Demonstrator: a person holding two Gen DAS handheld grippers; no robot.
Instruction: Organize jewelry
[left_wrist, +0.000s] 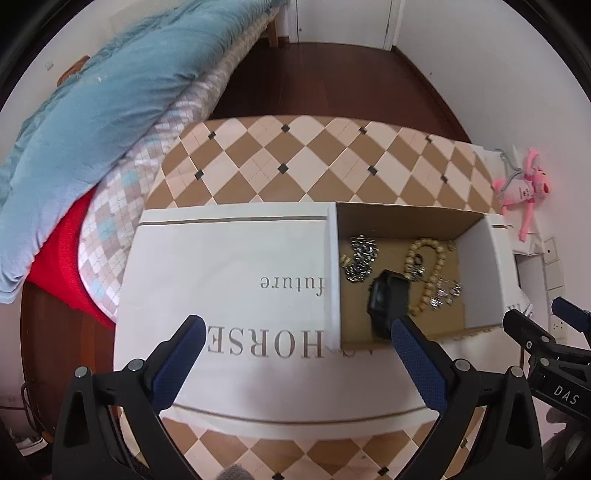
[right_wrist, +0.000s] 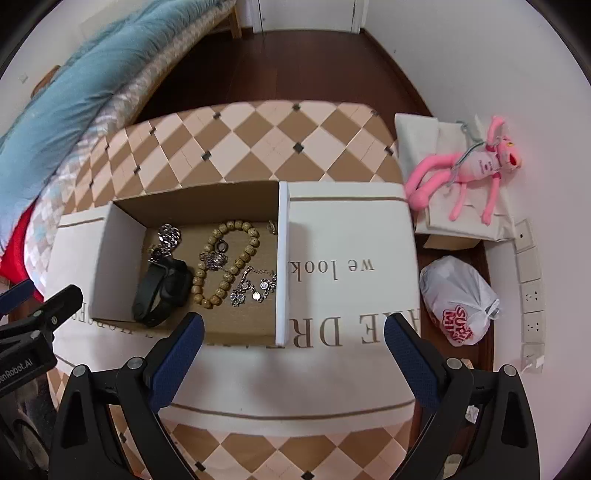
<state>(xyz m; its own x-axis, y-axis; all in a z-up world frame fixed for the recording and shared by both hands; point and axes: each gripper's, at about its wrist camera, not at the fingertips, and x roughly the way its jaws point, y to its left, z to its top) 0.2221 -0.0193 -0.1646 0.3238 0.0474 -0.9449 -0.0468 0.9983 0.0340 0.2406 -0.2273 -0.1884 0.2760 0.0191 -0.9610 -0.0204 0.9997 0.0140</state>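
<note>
An open cardboard box (left_wrist: 406, 218) (right_wrist: 207, 203) with white printed flaps lies on a checked table (left_wrist: 295, 158). Inside it are a black smartwatch (left_wrist: 386, 295) (right_wrist: 162, 291), a wooden bead bracelet (left_wrist: 440, 254) (right_wrist: 255, 240), a silver chain (left_wrist: 360, 258) (right_wrist: 170, 234) and a silver charm bracelet (left_wrist: 447, 293) (right_wrist: 255, 288). My left gripper (left_wrist: 295, 325) is open above the left flap (left_wrist: 229, 266), with nothing between its fingers. My right gripper (right_wrist: 293, 321) is open above the right flap (right_wrist: 347, 236), also holding nothing. Each gripper shows at the edge of the other's view.
A bed with a blue quilt (left_wrist: 92, 110) and a red cloth borders the table on the left. To the right lie a pink plush toy (right_wrist: 476, 166) on a folded cloth, a white plastic bag (right_wrist: 458, 299) and wall sockets (right_wrist: 532, 295). Dark wooden floor lies beyond the table.
</note>
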